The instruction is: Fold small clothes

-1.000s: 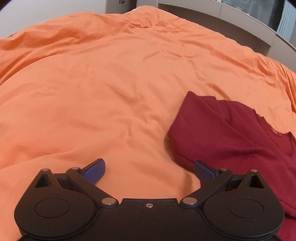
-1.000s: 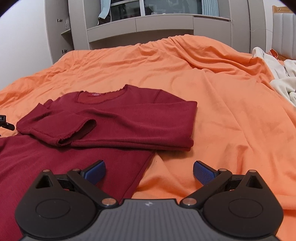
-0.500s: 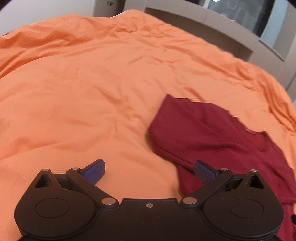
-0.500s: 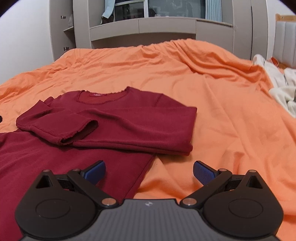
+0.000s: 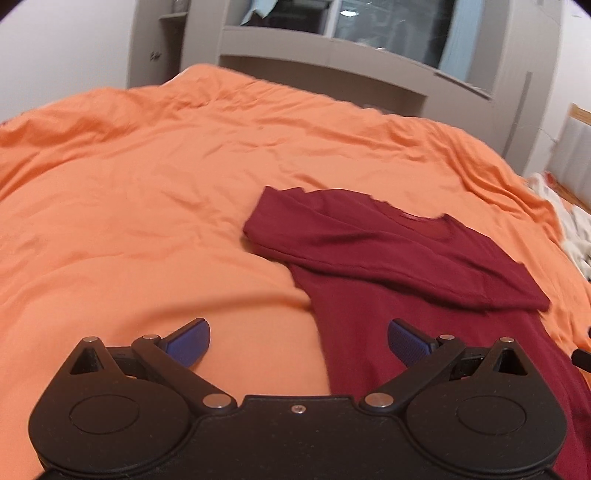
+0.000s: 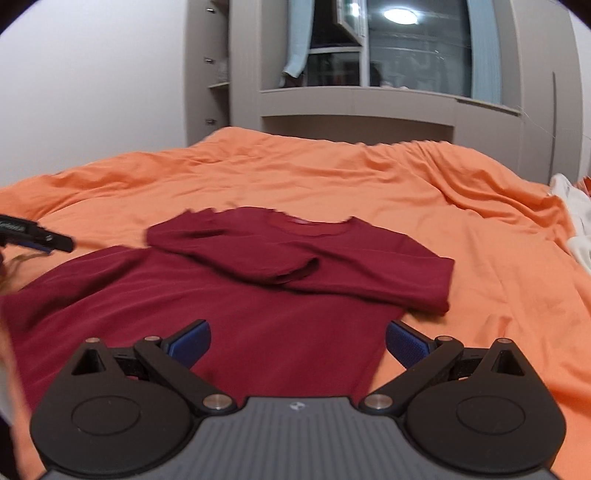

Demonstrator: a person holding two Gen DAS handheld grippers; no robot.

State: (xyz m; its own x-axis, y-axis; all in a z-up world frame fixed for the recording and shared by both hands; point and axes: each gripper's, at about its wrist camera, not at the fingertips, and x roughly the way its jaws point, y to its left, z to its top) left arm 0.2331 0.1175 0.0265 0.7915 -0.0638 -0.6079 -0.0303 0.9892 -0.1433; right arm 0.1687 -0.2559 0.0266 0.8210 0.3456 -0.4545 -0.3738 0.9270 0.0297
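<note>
Both claws, left claw [image 5: 298,341] and right claw [image 6: 297,341], hung spread apart and empty over the maroon shirt [image 6: 229,295] on the orange bed [image 6: 480,229]; we figured pinching both near hem corners evenly folds cleanest.

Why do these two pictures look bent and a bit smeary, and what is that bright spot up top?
Both views are fisheye, so the cabinet bows. Left wrist view: the maroon shirt has smeared edges from motion blur, while the left gripper stays sharp. Right wrist view: the shirt's collar is blurred too, and a ceiling light glares in the dark glass.
</note>
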